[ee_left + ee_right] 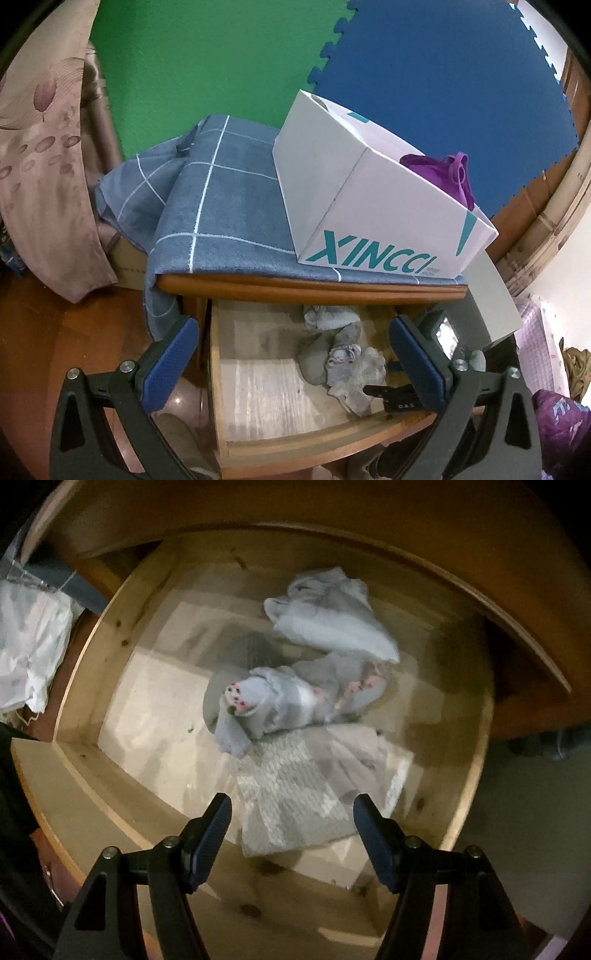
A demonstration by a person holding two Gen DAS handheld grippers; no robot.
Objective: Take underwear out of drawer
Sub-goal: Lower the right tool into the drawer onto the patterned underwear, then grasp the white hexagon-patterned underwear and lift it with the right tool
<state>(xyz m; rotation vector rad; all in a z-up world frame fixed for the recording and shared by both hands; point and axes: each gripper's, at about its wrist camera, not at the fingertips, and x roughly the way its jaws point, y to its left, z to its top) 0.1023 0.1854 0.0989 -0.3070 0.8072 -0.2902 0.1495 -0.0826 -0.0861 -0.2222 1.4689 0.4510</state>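
Observation:
The wooden drawer (295,439) stands pulled out under the cabinet top. Inside lie crumpled underwear pieces: a pale blue-white one (332,624) at the back, a grey one with small pink prints (280,701) in the middle, and a flat grey patterned one (295,794) nearest. They show in the left wrist view as a grey heap (343,354). My right gripper (291,812) points down into the drawer (92,664), open, hanging above the flat grey piece and holding nothing. My left gripper (295,358) is open and empty above the drawer's front. Part of the right gripper (388,395) shows behind its right finger.
A white XINCCI box (369,206) holding a purple garment (443,173) sits on a blue checked cloth (221,206) covering the cabinet top. A patterned curtain (48,147) hangs at left. A clear plastic bag (33,646) lies outside the drawer's left wall.

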